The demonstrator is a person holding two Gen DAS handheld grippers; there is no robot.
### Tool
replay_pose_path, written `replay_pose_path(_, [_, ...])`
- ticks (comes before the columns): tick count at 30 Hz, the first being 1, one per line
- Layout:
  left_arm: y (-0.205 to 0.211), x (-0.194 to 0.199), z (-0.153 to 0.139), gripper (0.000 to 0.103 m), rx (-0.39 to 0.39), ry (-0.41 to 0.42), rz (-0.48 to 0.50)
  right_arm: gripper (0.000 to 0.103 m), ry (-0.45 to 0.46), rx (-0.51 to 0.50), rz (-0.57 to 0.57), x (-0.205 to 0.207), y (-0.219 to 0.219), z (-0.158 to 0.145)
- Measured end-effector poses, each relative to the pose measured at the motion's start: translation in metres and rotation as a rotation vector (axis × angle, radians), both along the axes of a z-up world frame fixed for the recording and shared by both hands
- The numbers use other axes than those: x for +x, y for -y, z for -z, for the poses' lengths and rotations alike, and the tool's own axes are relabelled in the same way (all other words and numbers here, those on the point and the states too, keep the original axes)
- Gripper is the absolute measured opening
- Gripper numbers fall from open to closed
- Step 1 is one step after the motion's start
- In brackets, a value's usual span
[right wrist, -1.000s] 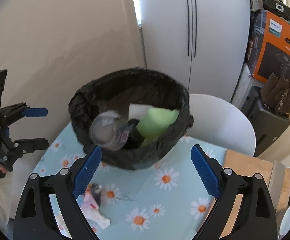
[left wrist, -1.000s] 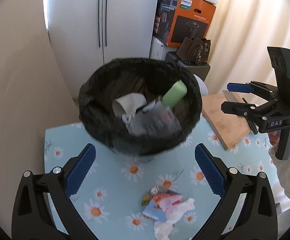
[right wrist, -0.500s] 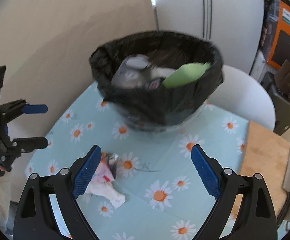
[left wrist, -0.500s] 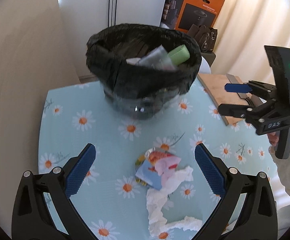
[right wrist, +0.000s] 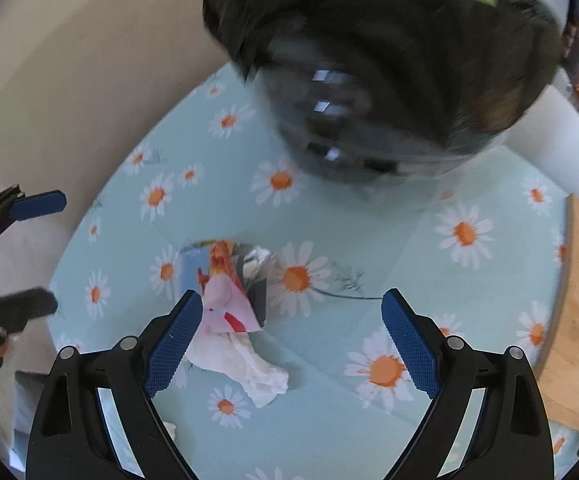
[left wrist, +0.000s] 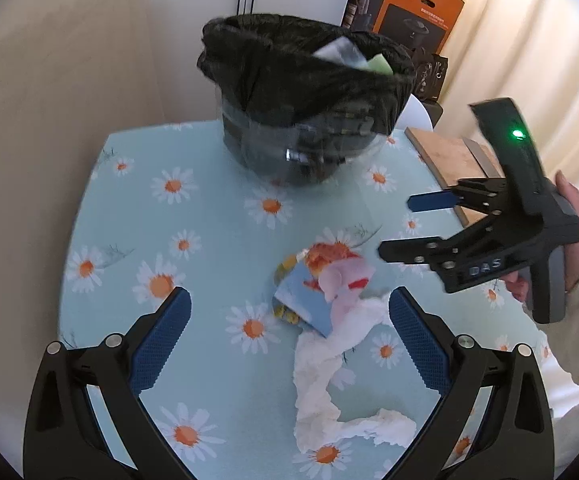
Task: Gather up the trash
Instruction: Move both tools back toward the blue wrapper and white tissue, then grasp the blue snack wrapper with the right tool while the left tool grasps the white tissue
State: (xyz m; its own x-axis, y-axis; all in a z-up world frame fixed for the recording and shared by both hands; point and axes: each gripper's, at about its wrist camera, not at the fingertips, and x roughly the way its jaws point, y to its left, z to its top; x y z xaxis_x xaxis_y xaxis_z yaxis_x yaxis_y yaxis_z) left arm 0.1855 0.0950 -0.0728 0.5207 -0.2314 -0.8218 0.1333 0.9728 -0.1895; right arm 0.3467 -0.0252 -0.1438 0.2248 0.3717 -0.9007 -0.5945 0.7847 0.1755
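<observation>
A trash bin [left wrist: 305, 92] lined with a black bag stands at the back of the daisy-print table [left wrist: 193, 208] and holds several items. It also shows blurred in the right wrist view [right wrist: 401, 72]. A pile of crumpled wrappers [left wrist: 321, 280] and white tissue [left wrist: 329, 380] lies in front of it; the wrappers [right wrist: 225, 284] and tissue [right wrist: 245, 364] show in the right wrist view too. My left gripper [left wrist: 289, 344] is open and empty above the pile. My right gripper [right wrist: 289, 344] is open and empty, its left finger over the wrappers; it shows at the right [left wrist: 405, 224].
A wooden cutting board [left wrist: 449, 160] lies on the table's right side, also in the right wrist view [right wrist: 577, 320]. A white cabinet [left wrist: 249, 8], an orange box [left wrist: 413, 4] and curtains [left wrist: 529, 40] stand behind the table. A beige wall [left wrist: 49, 80] is at the left.
Both grippers have drawn back from the bin and dropped toward the table. The wrapper and tissue pile is now closer and between the fingers. The right gripper has moved in toward the pile.
</observation>
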Motion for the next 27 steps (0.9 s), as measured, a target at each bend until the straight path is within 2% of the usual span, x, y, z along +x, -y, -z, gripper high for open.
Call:
replay_pose_path(1, [0.000,-0.003,0.006,0.097,-0.020,-0.012,0.003,0.087,-0.011,-0.006,-0.008,0.000,-0.004,0.005])
replay_pose_path(7, [0.002,-0.025,0.031,0.097,-0.032,-0.058,0.001,0.087,-0.087,-0.005,-0.038,-0.001,-0.022,0.032])
replay_pose_path(12, [0.009,-0.043,0.048,0.097,-0.015,-0.085,0.005,0.085,-0.129,0.023,-0.050,-0.001,-0.034,0.045])
replay_pose_path(13, [0.010,-0.046,0.050,0.097,-0.011,-0.090,0.005,0.081,-0.135,0.030,-0.053,0.000,-0.035,0.047])
replay_pose_path(15, [0.012,-0.053,0.055,0.097,0.003,-0.099,0.007,0.051,-0.166,0.044,-0.057,0.000,-0.039,0.052])
replay_pose_path(16, [0.012,-0.055,0.057,0.097,0.007,-0.102,0.005,0.043,-0.177,0.046,-0.061,-0.001,-0.039,0.053])
replay_pose_path(17, [0.012,-0.057,0.059,0.097,0.007,-0.115,0.004,0.020,-0.185,0.047,-0.070,-0.002,-0.041,0.054])
replay_pose_path(18, [0.012,-0.059,0.061,0.097,0.006,-0.128,0.006,0.012,-0.185,0.047,-0.085,-0.005,-0.042,0.054])
replay_pose_path(20, [0.013,-0.063,0.063,0.097,0.010,-0.132,0.014,0.008,-0.162,0.044,-0.092,-0.012,-0.042,0.052])
replay_pose_path(27, [0.017,-0.057,0.072,0.097,-0.022,-0.157,0.057,0.007,-0.144,0.071,-0.045,-0.024,-0.016,0.033])
